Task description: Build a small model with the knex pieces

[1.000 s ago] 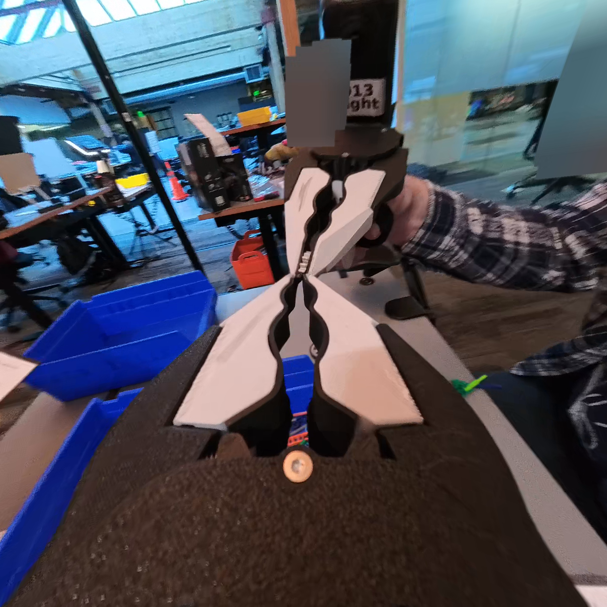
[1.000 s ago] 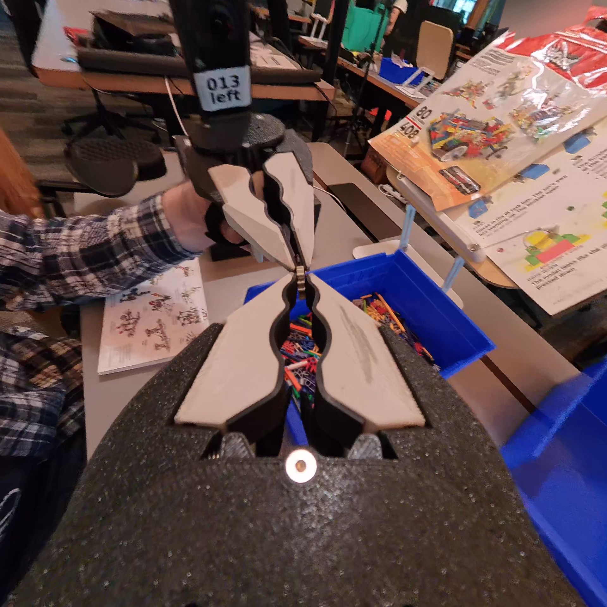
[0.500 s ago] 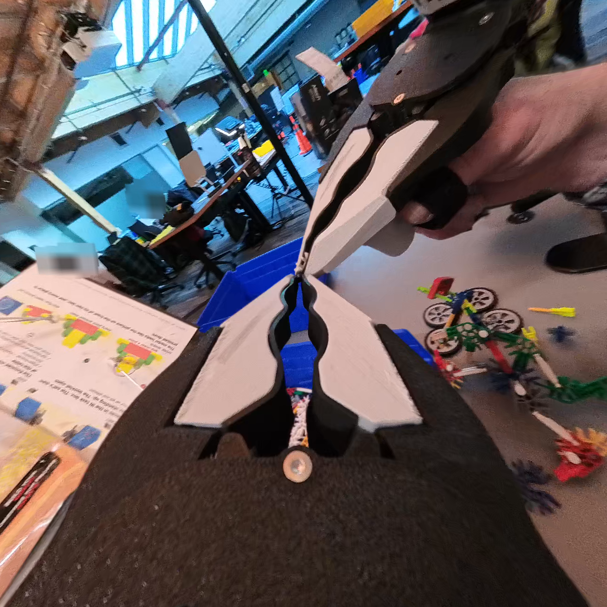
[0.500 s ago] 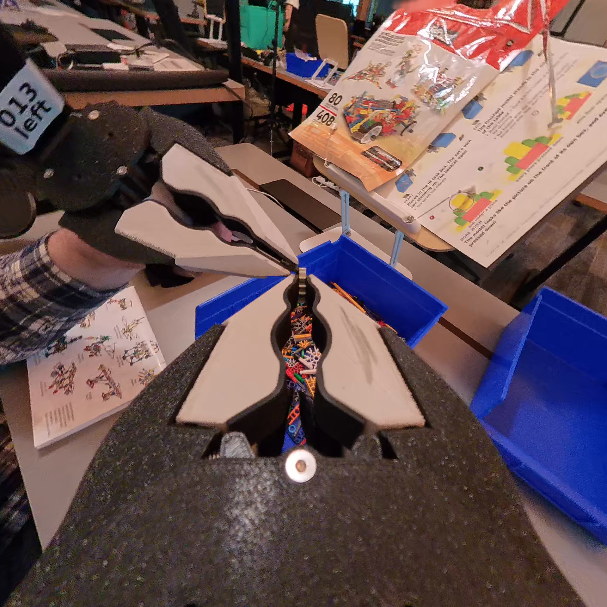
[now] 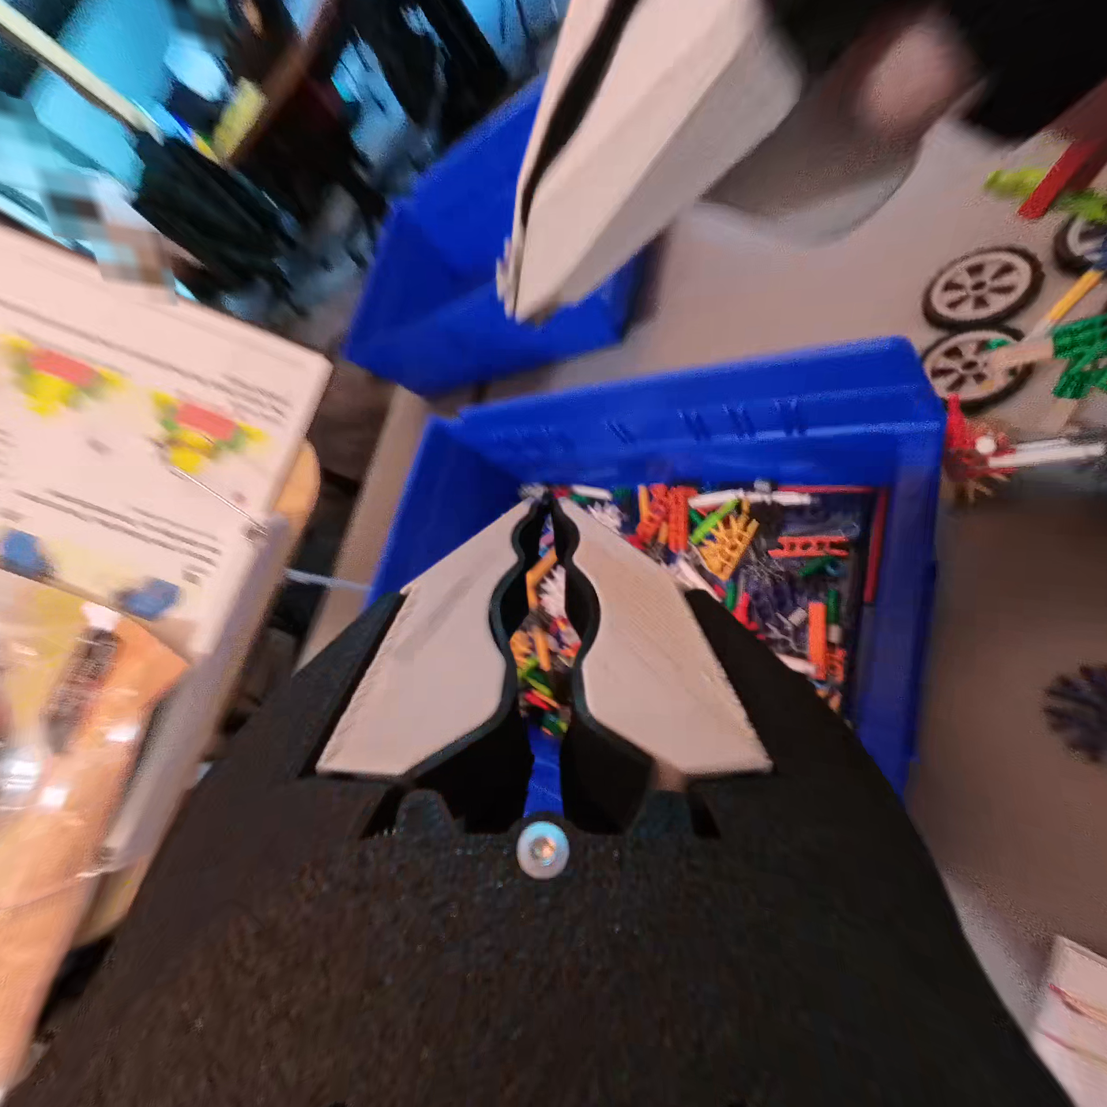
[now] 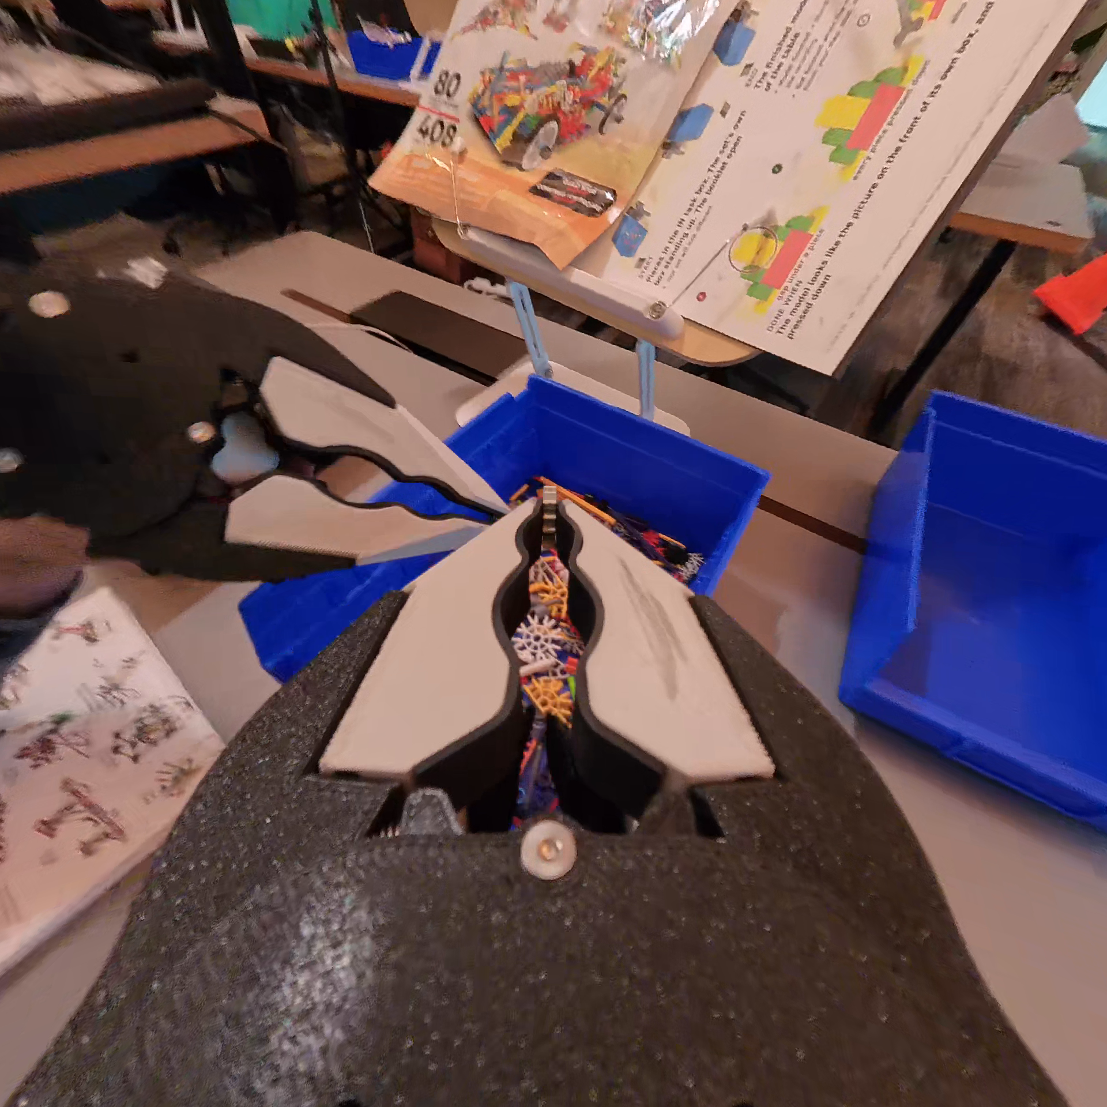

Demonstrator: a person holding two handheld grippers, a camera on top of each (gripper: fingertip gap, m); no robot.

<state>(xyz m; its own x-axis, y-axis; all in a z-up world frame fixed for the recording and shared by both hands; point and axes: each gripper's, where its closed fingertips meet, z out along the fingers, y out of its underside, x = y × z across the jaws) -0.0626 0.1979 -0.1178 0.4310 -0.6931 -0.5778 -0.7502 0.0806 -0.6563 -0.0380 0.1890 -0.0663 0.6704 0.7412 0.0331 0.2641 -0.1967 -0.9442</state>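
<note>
My right gripper [image 6: 550, 509] is shut on a small grey ridged piece [image 6: 550, 498] and holds it above a blue bin [image 6: 659, 434] full of colourful rod-and-connector pieces [image 6: 542, 641]. My left gripper [image 5: 542, 509] is shut, with nothing visible between its tips, and points down into the same bin [image 5: 689, 419] over the pieces [image 5: 749, 557]. In the right wrist view the left gripper [image 6: 500, 514] comes in from the left, its tip close beside my right one. In the blurred left wrist view the right gripper [image 5: 515, 287] hangs above the bin.
A second blue bin [image 6: 988, 599] stands to the right, seen behind in the left view [image 5: 455, 287]. An instruction sheet on a stand [image 6: 779, 150] rises behind the bins. A wheeled model [image 5: 982, 293] and a booklet [image 6: 90, 749] lie on the grey table. Across from one pair of fingers to the other is roughly 6 cm. Both grippers' tips are roughly 25 cm from the wheeled model [image 5: 982, 293].
Both grippers have tilted down from facing each other to pointing over the filled bin. Their tips stay close. The right gripper still holds the small piece.
</note>
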